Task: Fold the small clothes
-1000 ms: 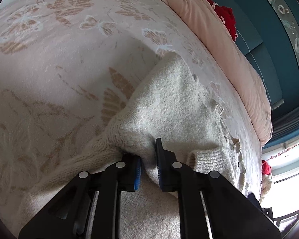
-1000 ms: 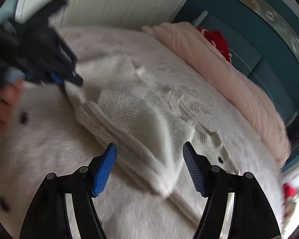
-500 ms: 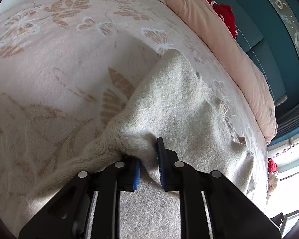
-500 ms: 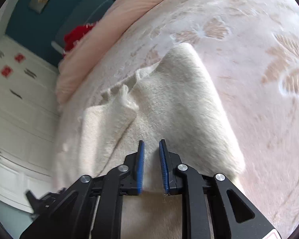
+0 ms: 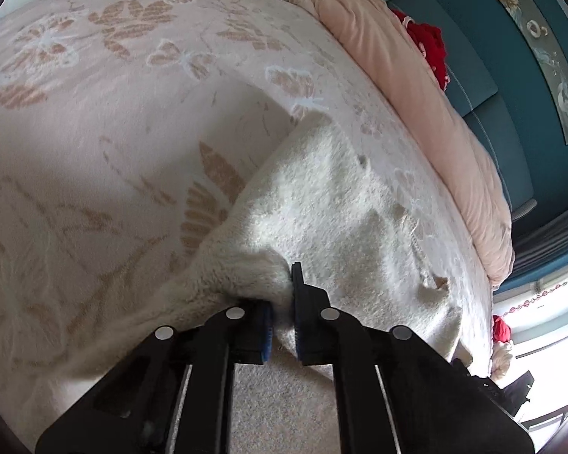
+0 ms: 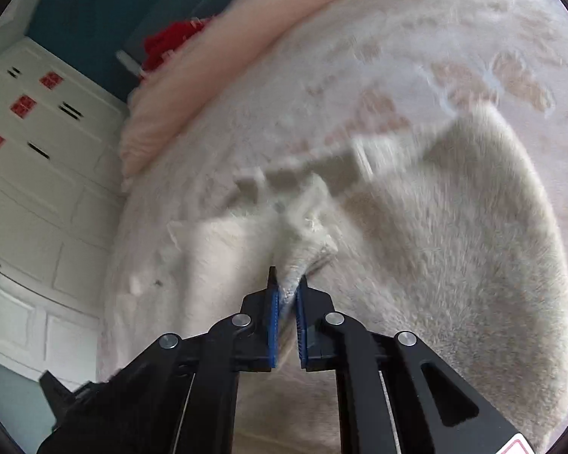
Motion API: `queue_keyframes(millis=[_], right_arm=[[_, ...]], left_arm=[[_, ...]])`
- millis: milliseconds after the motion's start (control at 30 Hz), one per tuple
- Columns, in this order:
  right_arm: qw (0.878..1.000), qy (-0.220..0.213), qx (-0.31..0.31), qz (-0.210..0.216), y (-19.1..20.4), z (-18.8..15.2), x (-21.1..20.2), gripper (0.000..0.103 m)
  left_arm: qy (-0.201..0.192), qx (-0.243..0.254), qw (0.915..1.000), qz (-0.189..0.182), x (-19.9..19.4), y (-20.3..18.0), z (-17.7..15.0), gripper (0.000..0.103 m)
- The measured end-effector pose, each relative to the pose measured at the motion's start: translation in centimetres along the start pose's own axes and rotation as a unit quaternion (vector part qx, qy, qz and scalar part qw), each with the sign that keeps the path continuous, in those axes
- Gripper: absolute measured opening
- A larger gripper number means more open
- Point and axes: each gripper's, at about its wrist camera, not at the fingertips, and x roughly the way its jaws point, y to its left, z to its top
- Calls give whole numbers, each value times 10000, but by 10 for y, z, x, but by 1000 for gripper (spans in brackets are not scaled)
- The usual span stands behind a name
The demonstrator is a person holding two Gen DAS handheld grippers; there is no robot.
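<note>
Garment: a cream fuzzy knit sweater (image 5: 333, 204) lay spread on the bed, its near edge lifted into both grippers; a dark button showed on its far part in the left wrist view.
Left gripper (image 5: 282, 317): black, blue-padded; jaws were drawn together and clamped on a bunched ridge of the sweater's near edge.
Right gripper (image 6: 287, 302): same make; jaws were pinched on a narrow fold of the sweater (image 6: 454, 249), which rose between the pads.
Sweater surface, right wrist view: a folded flap lay left of the pinched fold; the broad body spread right and far. The view was blurred.
Bed cover (image 5: 106, 121): pale pink plush with tan leaf and flower pattern, under the sweater.
Quilt (image 5: 428, 102): peach, rolled along the far right edge of the bed.
Red cloth (image 5: 428, 43): far, beside the quilt, against the teal headboard (image 5: 484, 87).
Wardrobe (image 6: 38, 174): white panelled doors with red square stickers, left in the right wrist view.
</note>
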Motion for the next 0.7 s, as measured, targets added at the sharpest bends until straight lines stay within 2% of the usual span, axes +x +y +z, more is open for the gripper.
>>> queue_keyframes(millis=[100, 133, 167, 200, 267, 300, 400, 467, 500, 567, 600, 700], right_arm=[[9950, -918, -28, 386, 2, 3, -62, 7], [9930, -1133, 27, 335, -7, -1, -77, 7], [9934, -1133, 46, 148, -17, -5, -79, 6], [9956, -930, 53, -106, -28, -10, -71, 6], [9978, -200, 137, -618, -56, -24, -38, 6], [9979, -136, 174, -602, -62, -29, -33, 6], [9982, -505, 195, -248, -54, -26, -53, 6], [9974, -682, -22, -214, -47, -23, -63, 6], [9977, -627, -76, -263, -49, -23, -61, 6], [9983, -206, 53, -539, -67, -26, -43, 6], [9985, -168, 124, -514, -74, -29, -39, 6], [9984, -431, 76, -359, -67, -34, -60, 6]], left_arm=[[-189, 159, 9996, -104, -9, -3, 6, 6], [-101, 167, 9997, -158, -7, -2, 6, 6], [-3, 155, 9997, -197, -3, -1, 5, 7], [121, 154, 9997, -172, 2, -1, 3, 6], [259, 210, 9994, 18, 12, -3, -6, 6], [257, 219, 9994, 52, 13, -4, -9, 6], [114, 264, 9996, 20, 6, -6, -10, 6], [133, 268, 9995, 27, 7, -4, -8, 6], [151, 269, 9995, 61, 9, -3, -8, 6], [192, 306, 9993, 139, 13, -2, -11, 6], [183, 336, 9991, 163, 13, -3, -11, 6], [138, 458, 9987, 190, 12, -5, -12, 7]])
